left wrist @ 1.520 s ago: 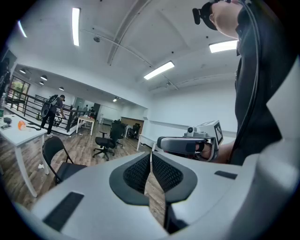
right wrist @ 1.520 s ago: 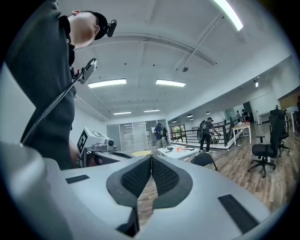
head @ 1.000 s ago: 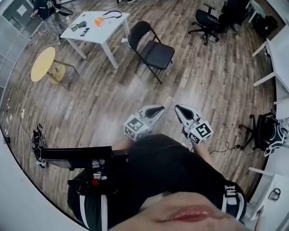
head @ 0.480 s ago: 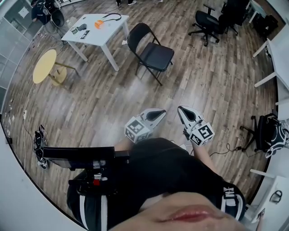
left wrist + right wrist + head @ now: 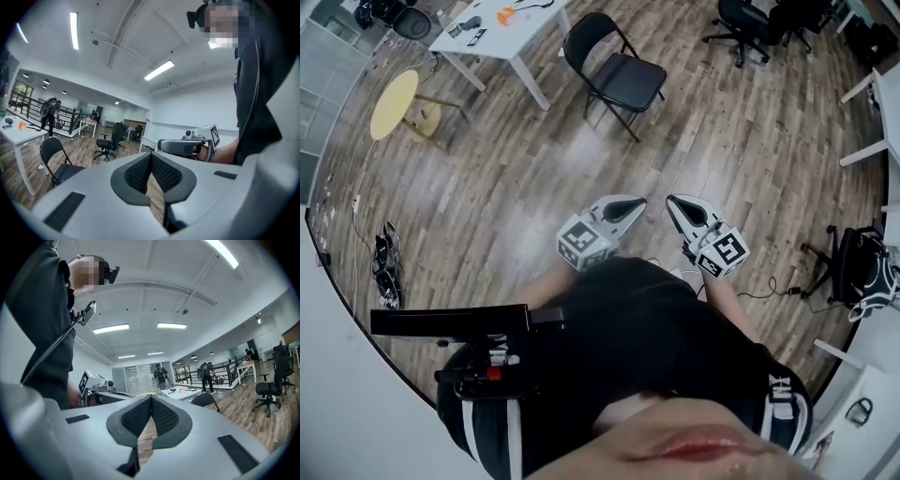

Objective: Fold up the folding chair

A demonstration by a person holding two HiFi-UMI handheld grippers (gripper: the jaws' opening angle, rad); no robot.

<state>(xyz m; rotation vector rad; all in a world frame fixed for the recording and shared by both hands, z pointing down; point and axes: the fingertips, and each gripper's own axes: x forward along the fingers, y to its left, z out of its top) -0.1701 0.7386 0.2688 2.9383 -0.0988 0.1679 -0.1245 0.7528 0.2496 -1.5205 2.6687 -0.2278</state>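
Folding chair (image 5: 626,80) stands on the floor well ahead of us, just right of the table (image 5: 511,39). Small items (image 5: 505,14) lie on that table. A smaller table (image 5: 394,101) sits to its left and nearer us. An office chair (image 5: 742,14) is right of the folding chair. Shoes (image 5: 384,267) lie on the floor far left. Left gripper (image 5: 634,204) and right gripper (image 5: 674,202) are side by side near our body, apart.

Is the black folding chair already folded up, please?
No, the folding chair stands open beside the white table, its seat down.
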